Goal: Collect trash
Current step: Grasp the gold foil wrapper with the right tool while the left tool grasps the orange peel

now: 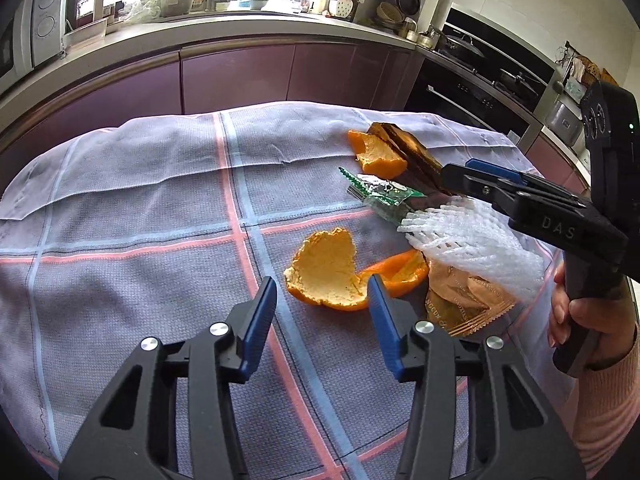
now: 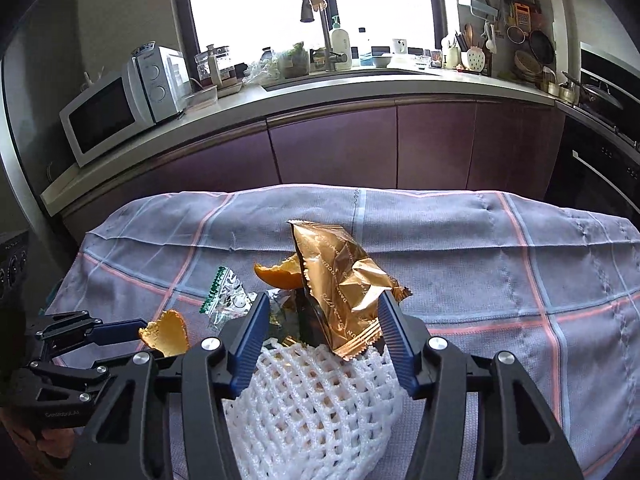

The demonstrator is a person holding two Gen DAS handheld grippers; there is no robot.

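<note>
Trash lies bunched on a checked cloth [image 1: 140, 200]. Left wrist view: the left gripper [image 1: 322, 294] stands half open, empty, its right finger beside an orange peel [image 1: 328, 276]; slide both fingers around the peel before closing.

Right wrist view: the right gripper [image 2: 324, 322] half open, straddles a gold wrapper [image 2: 340, 280] above white foam netting [image 2: 316, 400], without clamping it; close on the wrapper's middle.

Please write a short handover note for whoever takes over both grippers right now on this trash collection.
Left gripper: open, fingers either side of the large orange peel on the checked cloth, not gripping.
Right gripper: open around the gold snack wrapper, fingers not yet pressing it; white foam fruit net lies beneath.
Also on the cloth: a second orange peel, a green-and-clear wrapper, another gold wrapper.
Done: nothing visibly collected.
Left: grasp and remove every piece; no bin in view.
</note>
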